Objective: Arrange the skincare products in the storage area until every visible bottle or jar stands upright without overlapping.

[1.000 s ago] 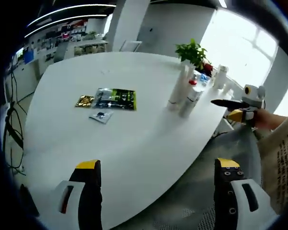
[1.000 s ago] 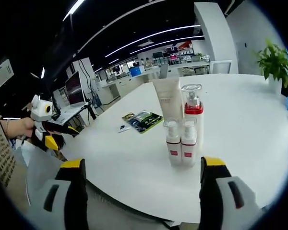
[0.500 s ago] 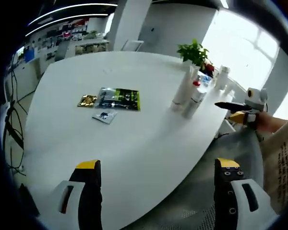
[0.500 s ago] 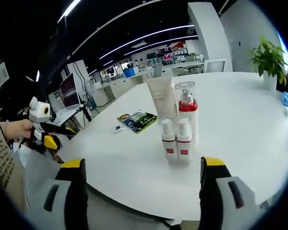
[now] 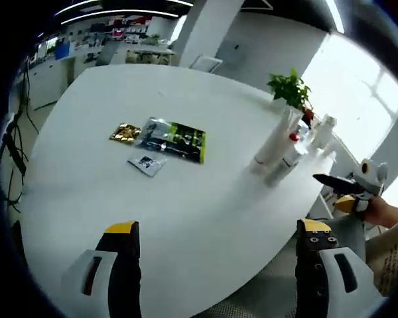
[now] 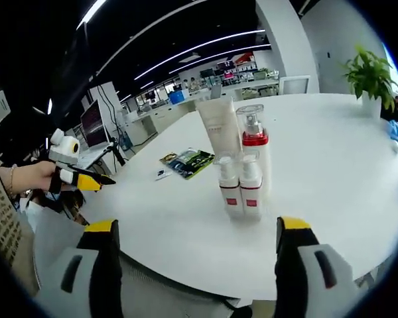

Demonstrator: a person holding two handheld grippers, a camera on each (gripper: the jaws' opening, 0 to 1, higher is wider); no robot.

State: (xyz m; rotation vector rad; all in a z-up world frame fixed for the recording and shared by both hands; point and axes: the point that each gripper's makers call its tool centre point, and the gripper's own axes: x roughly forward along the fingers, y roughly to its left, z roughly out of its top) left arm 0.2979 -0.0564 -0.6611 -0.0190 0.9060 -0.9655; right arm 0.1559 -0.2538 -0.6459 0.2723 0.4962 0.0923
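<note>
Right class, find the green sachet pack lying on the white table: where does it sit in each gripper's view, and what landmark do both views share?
Left gripper view: green pack lies flat, upper middle, left of the bottles.
Right gripper view: it lies left of centre, behind and left of the bottles.
Shared landmark: the potted plant at the table's far edge.

Both views face the white table (image 5: 205, 218) from opposite edges.
</note>
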